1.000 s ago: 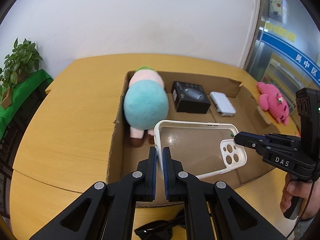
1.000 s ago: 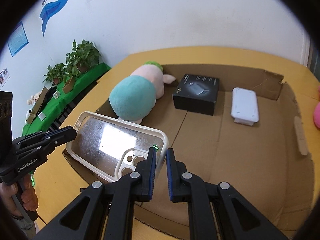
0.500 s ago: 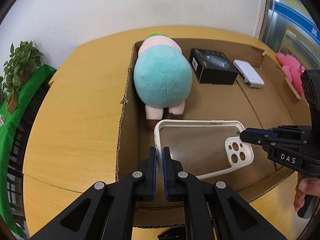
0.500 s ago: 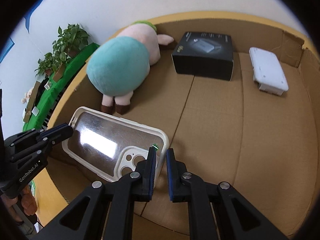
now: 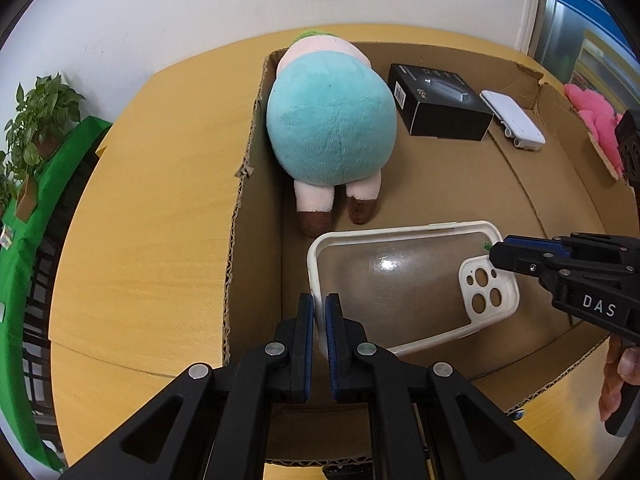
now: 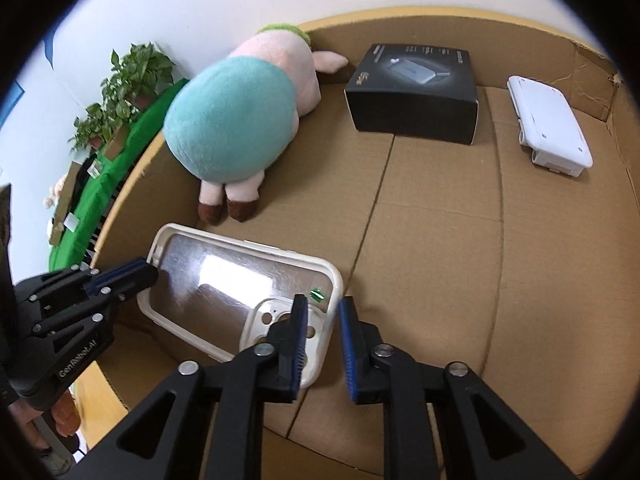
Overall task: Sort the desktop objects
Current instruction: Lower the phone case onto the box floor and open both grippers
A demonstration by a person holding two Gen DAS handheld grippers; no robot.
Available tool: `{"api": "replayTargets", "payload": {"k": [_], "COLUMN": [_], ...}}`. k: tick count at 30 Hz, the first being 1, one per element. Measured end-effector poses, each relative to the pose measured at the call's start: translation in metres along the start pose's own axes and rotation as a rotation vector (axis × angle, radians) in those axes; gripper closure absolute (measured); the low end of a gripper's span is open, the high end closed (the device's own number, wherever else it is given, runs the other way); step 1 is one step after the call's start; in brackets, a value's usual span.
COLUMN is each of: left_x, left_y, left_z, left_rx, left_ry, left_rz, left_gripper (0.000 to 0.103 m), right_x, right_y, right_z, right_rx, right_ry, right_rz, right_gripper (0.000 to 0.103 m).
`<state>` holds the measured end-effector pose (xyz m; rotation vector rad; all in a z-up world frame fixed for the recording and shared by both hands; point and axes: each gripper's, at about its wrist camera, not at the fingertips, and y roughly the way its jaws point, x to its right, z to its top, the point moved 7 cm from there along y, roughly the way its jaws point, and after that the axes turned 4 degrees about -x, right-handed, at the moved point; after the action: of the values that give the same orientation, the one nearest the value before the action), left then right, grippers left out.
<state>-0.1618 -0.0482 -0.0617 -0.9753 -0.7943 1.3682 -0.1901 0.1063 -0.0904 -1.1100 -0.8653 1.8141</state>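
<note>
A clear phone case with a white rim (image 5: 404, 280) hangs low inside the cardboard box (image 5: 240, 208), near its front left corner. My left gripper (image 5: 319, 308) is shut on the case's short edge. My right gripper (image 6: 323, 312) is open, its fingers astride the camera-cutout end of the case (image 6: 236, 280), not clamping it. In the left wrist view the right gripper (image 5: 508, 256) comes in from the right. In the right wrist view the left gripper (image 6: 144, 274) comes in from the left.
In the box lie a teal and pink plush pig (image 5: 332, 120), a black carton (image 5: 436, 100) and a white device (image 5: 514, 124). A pink plush (image 5: 596, 120) lies outside at the right. The box stands on a wooden table (image 5: 152, 200). Potted plants (image 5: 36, 120) stand far left.
Both grippers carried the case down into the box and closer to its floor. My right gripper has opened and let go of the case end; the left still holds it.
</note>
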Motion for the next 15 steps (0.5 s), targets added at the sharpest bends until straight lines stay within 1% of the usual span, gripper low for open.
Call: {"api": "replayTargets", "payload": {"k": [1, 2, 3, 4, 5, 6, 7, 8, 9, 11, 12, 13, 14, 15], "left_x": [0.000, -0.001, -0.001, -0.002, -0.003, -0.003, -0.005, -0.005, -0.004, 0.000, 0.002, 0.003, 0.005, 0.007], "left_y": [-0.002, -0.005, -0.009, -0.014, -0.022, -0.029, -0.038, -0.049, -0.061, -0.087, -0.102, -0.112, -0.122, -0.133], "left_z": [0.000, 0.000, 0.000, 0.001, 0.001, 0.001, 0.001, 0.001, 0.001, -0.003, -0.006, -0.008, -0.010, -0.013], "left_rx": [0.007, 0.015, 0.026, 0.040, 0.061, 0.082, 0.111, 0.147, 0.193, 0.282, 0.335, 0.371, 0.410, 0.449], "left_ry": [-0.003, -0.004, -0.008, -0.015, -0.022, -0.030, -0.044, -0.055, -0.063, -0.079, -0.092, -0.101, -0.115, -0.130], "left_rz": [0.004, 0.009, 0.014, 0.018, 0.022, 0.023, 0.023, 0.018, 0.009, -0.013, -0.027, -0.036, -0.041, -0.044], "left_gripper": [0.098, 0.096, 0.094, 0.087, 0.078, 0.072, 0.058, 0.046, 0.042, 0.031, 0.027, 0.019, 0.014, 0.012], "right_x": [-0.001, -0.001, -0.001, -0.003, -0.004, -0.005, -0.006, -0.007, -0.007, -0.006, -0.006, -0.006, -0.007, -0.010], "right_y": [-0.004, -0.013, -0.022, -0.029, -0.042, -0.050, -0.061, -0.073, -0.085, -0.107, -0.112, -0.119, -0.125, -0.130], "right_z": [0.001, 0.002, 0.003, 0.003, 0.002, 0.003, 0.000, -0.003, -0.008, -0.020, -0.023, -0.029, -0.034, -0.038], "right_rx": [0.016, 0.046, 0.075, 0.098, 0.136, 0.160, 0.188, 0.224, 0.261, 0.319, 0.332, 0.347, 0.359, 0.368], "right_ry": [0.001, 0.002, -0.002, -0.009, -0.025, -0.038, -0.054, -0.073, -0.090, -0.098, -0.093, -0.089, -0.094, -0.109], "right_rz": [0.011, 0.015, 0.013, 0.013, 0.012, 0.003, -0.018, -0.051, -0.085, -0.127, -0.133, -0.136, -0.140, -0.153], "right_gripper": [0.073, 0.061, 0.057, 0.052, 0.051, 0.051, 0.048, 0.042, 0.038, 0.028, 0.026, 0.025, 0.025, 0.025]}}
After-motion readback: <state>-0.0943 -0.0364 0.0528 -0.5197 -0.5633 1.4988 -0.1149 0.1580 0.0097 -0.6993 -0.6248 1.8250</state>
